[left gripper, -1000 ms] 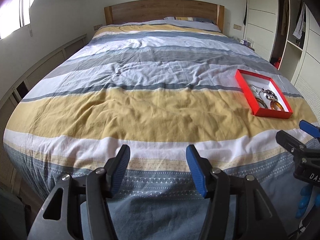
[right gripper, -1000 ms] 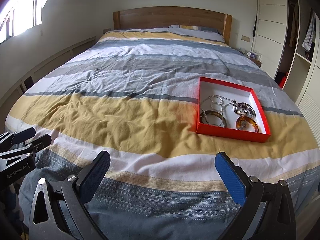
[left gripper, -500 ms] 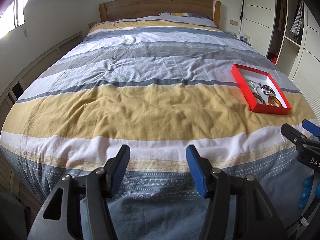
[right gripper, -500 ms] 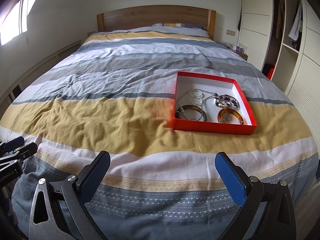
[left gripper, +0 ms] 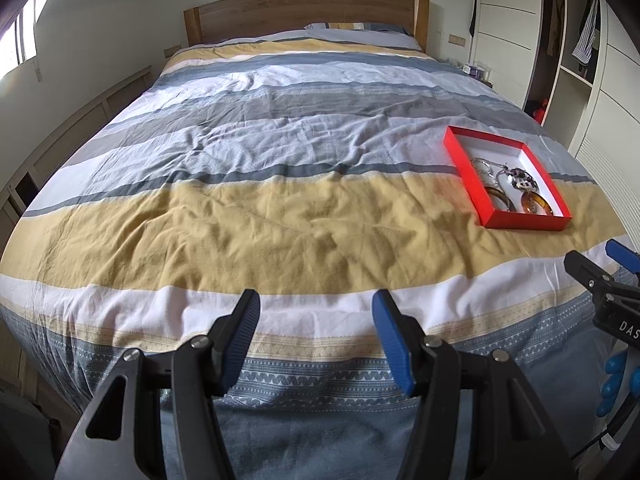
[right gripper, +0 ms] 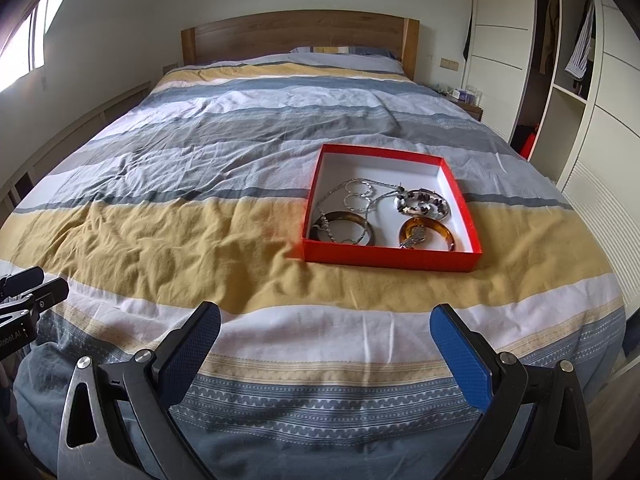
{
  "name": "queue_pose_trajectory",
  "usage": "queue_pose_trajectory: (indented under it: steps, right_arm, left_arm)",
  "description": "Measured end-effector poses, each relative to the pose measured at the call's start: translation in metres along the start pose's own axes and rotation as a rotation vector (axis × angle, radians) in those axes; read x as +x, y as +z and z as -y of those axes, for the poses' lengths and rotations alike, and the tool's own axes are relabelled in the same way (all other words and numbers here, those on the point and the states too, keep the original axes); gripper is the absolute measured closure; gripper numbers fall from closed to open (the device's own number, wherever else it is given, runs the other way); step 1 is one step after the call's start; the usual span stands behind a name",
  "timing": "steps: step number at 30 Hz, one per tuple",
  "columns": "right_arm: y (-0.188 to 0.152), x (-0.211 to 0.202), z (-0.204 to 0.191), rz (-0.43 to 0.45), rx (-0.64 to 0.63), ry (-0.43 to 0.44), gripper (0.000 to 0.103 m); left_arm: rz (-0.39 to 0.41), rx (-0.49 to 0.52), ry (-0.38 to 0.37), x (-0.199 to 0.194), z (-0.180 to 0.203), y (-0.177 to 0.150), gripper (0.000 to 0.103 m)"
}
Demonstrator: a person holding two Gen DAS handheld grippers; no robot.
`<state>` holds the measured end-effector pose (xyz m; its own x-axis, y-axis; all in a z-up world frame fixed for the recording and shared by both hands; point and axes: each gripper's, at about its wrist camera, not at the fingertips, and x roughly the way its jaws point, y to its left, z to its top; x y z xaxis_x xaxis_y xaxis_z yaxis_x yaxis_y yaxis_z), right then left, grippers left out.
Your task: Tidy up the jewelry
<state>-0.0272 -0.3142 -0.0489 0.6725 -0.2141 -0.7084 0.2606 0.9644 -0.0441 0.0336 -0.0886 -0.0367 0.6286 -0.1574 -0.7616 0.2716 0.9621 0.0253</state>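
— On the bed, right of centre, what do you have?

— You have a red box lying flat on the yellow stripe of the duvet, lid off, white inside. From your left gripper's camera the same box sits far over to the right.

— And what is in it?

— Jewelry, all crowded into the near half. A dark bangle lies at the near left corner, touching the front wall or just beside it. An amber bangle lies to its right, with a small silver piece resting across its ring. Behind the amber one you see a beaded bracelet of silver and dark stones. A silver chain loops over the middle and trails down across the dark bangle. The far half of the box shows bare white floor.

— How do your grippers stand?

— Your right gripper hovers over the foot of the bed, short of the box, its blue pads spread wide with nothing between them. Your left gripper hangs over the foot too, well to the left of the box, fingers parted with a clear gap and holding nothing. Each camera catches the other gripper at its edge.

— Anything else near the box?

— Only rumpled striped cover around it. Beyond, a wooden headboard and, on the right, a wardrobe with open shelves.
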Motion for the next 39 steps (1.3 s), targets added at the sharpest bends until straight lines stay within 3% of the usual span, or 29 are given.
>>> queue_pose_trajectory:
  steps: [39]
  right_arm:
    - [0.014, 0.020, 0.048, -0.057, 0.020, -0.034, 0.001]
  left_arm:
    - [-0.053, 0.024, 0.036, 0.015, 0.003, 0.008, 0.047]
